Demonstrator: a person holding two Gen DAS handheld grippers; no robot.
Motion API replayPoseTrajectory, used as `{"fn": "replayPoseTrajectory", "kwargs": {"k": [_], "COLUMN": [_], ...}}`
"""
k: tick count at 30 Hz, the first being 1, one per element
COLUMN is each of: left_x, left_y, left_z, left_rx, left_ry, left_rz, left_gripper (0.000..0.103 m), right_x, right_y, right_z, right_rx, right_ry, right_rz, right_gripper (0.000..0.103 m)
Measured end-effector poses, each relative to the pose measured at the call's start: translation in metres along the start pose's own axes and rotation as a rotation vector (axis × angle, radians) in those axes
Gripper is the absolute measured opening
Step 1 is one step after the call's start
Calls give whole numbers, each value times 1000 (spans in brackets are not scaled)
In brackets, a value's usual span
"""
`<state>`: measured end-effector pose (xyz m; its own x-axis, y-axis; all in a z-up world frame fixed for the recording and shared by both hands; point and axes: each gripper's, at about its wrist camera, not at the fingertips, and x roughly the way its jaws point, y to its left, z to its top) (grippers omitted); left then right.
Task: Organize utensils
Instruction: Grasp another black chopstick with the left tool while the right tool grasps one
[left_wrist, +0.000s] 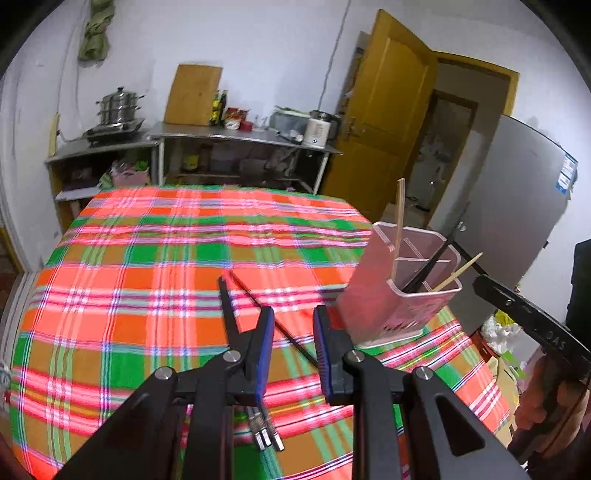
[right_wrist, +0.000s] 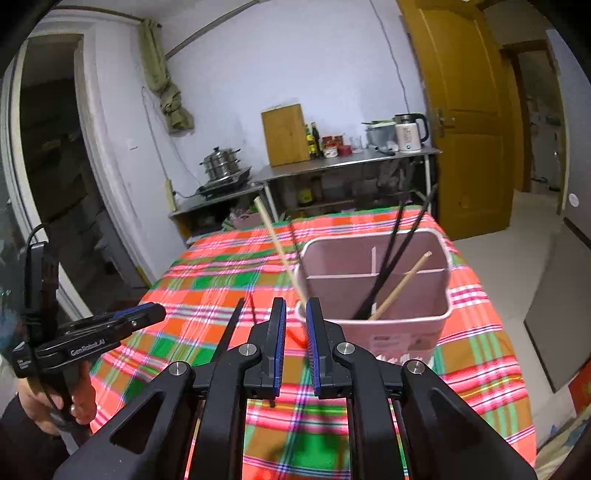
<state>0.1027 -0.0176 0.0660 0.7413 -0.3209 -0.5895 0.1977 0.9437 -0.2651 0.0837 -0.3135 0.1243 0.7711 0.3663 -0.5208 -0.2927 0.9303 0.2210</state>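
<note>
Pink utensil holder (right_wrist: 373, 295) stands just ahead of the right gripper (right_wrist: 295, 310), jaws apart and empty, while the left gripper (left_wrist: 293, 317) gapes over 1 black chopstick (left_wrist: 273, 317).

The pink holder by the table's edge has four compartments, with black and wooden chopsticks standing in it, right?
Not quite: the pink holder has three compartments, as the right wrist view shows: two at the back, one long one in front. The black chopsticks and wooden chopsticks do stand in it.
</note>
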Motion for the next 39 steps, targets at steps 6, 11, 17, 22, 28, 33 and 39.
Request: {"fn": "replayPoseTrajectory", "kwargs": {"k": [6,11,17,22,28,33,39], "left_x": [10,27,58,83,107,112,115], "left_y": [21,34,50,58,62,59,59], "left_z": [-17,-26,-40,-43,-46,-45,-45], "left_rx": [-35,-56,-93,-104,-103,-72,-49], "left_ry": [36,73,142,181,213,185,184], "left_rz": [36,58,77,98,113,138,175], "left_gripper": [23,23,23,23,23,26,24], "right_x": [16,30,52,70,85,93,107], "right_y": [18,26,37,43,45,43,49], "right_z": [-11,-24,-37,-47,-50,-52,-54], "right_rx": [-36,-54,-74,-83,-84,-81,-91], "right_ry": [38,80,131,173,201,215,238], "right_rz": [22,42,63,77,85,84,91], "right_gripper": [11,11,11,11,11,11,11]}}
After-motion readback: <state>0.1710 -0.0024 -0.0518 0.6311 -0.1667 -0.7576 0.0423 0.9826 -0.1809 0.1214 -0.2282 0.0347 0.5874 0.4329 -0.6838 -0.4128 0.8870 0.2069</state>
